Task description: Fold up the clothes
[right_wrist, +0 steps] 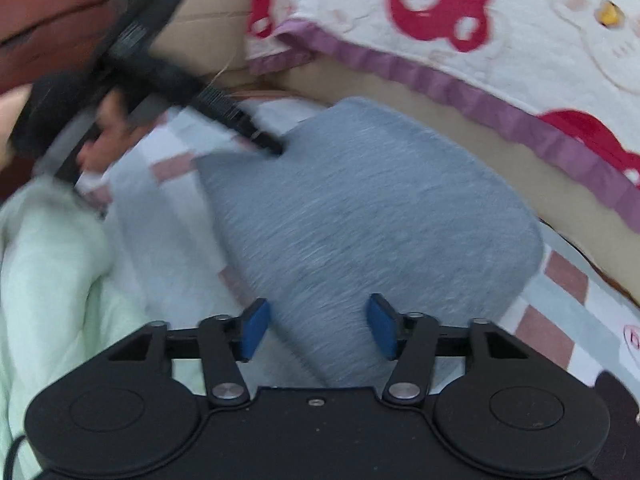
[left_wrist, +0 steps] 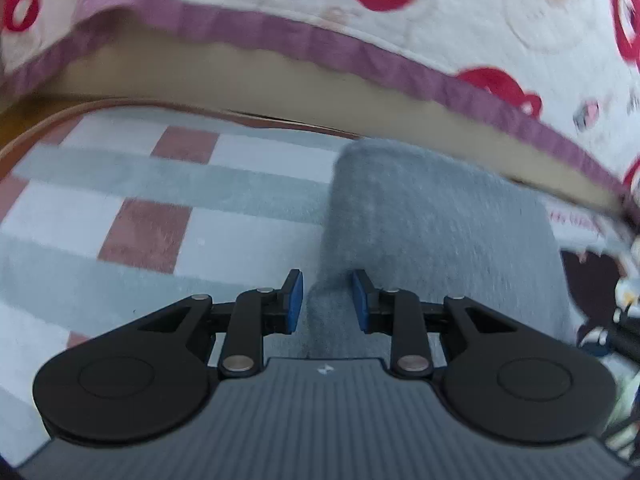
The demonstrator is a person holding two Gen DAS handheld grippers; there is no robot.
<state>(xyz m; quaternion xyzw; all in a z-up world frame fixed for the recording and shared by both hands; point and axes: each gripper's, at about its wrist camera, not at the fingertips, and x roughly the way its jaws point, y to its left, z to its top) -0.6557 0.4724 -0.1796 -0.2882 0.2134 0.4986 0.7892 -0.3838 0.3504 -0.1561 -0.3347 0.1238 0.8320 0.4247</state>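
A grey fuzzy garment [left_wrist: 432, 232] lies folded flat on a checked sheet [left_wrist: 120, 208]. It also shows in the right wrist view [right_wrist: 360, 208]. My left gripper [left_wrist: 326, 302] is open, its blue pads either side of the garment's near left edge, low over it. My right gripper [right_wrist: 318, 330] is open over the garment's near edge. The left gripper also shows in the right wrist view [right_wrist: 276, 146], at the garment's far corner, with the hand holding it. Both views are motion-blurred.
A white blanket with red bear prints and a purple border [left_wrist: 440, 12] hangs over a beige mattress edge [left_wrist: 280, 76] behind the garment. A pale green fluffy cloth [right_wrist: 52, 264] lies at the left of the right wrist view.
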